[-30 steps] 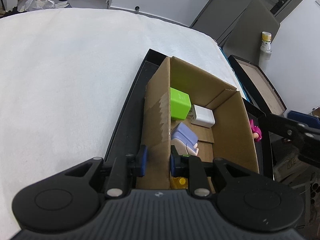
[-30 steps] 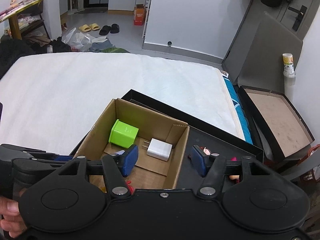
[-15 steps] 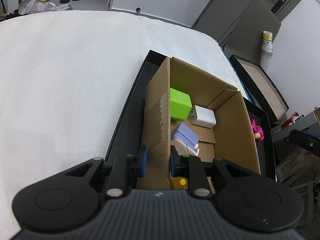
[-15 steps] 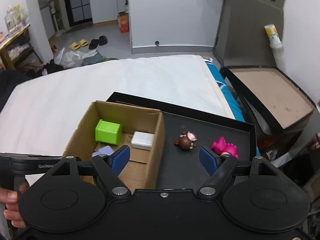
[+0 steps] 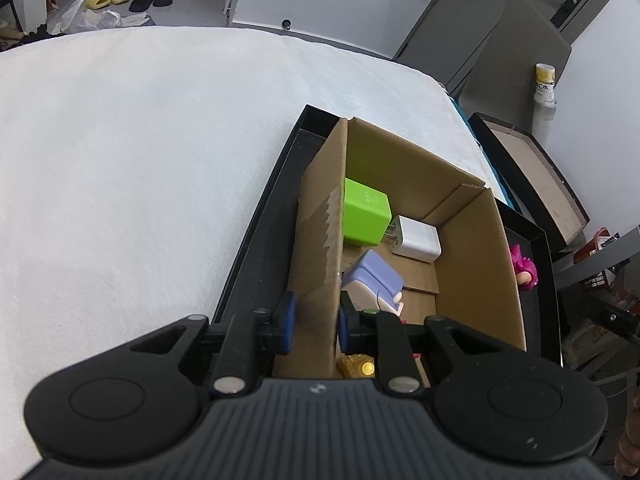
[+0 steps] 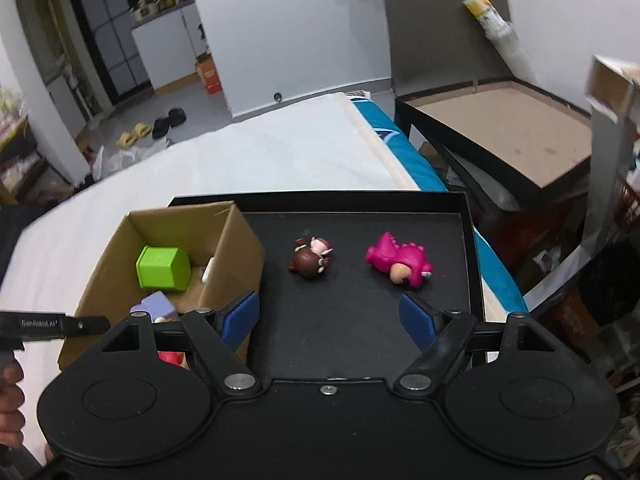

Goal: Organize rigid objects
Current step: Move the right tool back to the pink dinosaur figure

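**Box pinned by its wall, 2 figures left on the tray**

Left gripper [image 5: 314, 316]: jaws clamped on the near side wall of the cardboard box [image 5: 316, 240], 1 pad outside, 1 inside. Likely reason: the box is light and open-topped, so pinching the wall keeps it from sliding on the black tray [image 6: 360, 320] while things are dropped in.

Right gripper [image 6: 330, 314]: jaws wide apart, nothing between them, hanging over bare tray just short of the 2 toys. Spread looks generous enough for either.

In the box: green cube charger [image 5: 366, 218] in the far corner against the pinned wall, white plug adapter [image 5: 418, 238] just beside it with prongs toward the green one, a lavender item [image 5: 374, 276] nearer. Something yellow and something red sit at the near end, mostly hidden.

Still out: brown figure [image 6: 310, 258] and pink dinosaur figure [image 6: 396, 260], both lying on their sides on the tray, apart from each other. Dinosaur's long axis runs roughly left-right in the right wrist view, face tilted toward the camera. Brown figure's orientation is hard to read; the pale part lies at its far end.

Tray rests on a white bed [image 5: 140, 160].
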A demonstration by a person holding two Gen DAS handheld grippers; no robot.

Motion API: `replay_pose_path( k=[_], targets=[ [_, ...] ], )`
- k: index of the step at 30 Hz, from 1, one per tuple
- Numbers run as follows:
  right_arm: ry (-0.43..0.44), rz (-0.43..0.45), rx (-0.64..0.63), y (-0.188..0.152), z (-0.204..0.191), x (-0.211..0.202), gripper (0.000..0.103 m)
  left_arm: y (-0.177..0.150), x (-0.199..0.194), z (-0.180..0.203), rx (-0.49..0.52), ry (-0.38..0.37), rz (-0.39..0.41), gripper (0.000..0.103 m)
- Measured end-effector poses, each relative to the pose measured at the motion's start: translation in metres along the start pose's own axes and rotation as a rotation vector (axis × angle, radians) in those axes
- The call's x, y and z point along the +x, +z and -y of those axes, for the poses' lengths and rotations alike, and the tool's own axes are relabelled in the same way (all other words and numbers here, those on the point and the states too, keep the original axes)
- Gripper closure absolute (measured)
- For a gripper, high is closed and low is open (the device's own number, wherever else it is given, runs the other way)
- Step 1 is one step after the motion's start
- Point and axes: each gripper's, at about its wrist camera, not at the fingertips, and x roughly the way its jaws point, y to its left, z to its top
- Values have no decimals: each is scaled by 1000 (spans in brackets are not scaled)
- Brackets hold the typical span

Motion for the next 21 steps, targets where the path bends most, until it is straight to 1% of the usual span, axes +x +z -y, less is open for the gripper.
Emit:
replay_pose_path(
  k=[5,9,13,16,21],
  targets=[
    [8,9,87,-6,24,9,26,2,2,3,2,27,2,85],
    [-1,25,117,-9,34,18,17,2,4,5,4,49,5,85],
    [9,42,150,-10,37,32,16,3,5,6,6,63,4,86],
    [-27,73,148,-11,33,42,16,3,7,7,7,72,3,86],
    [-87,103,186,-17,31,62,16,4,11,11,22,88,3,86]
  ],
)
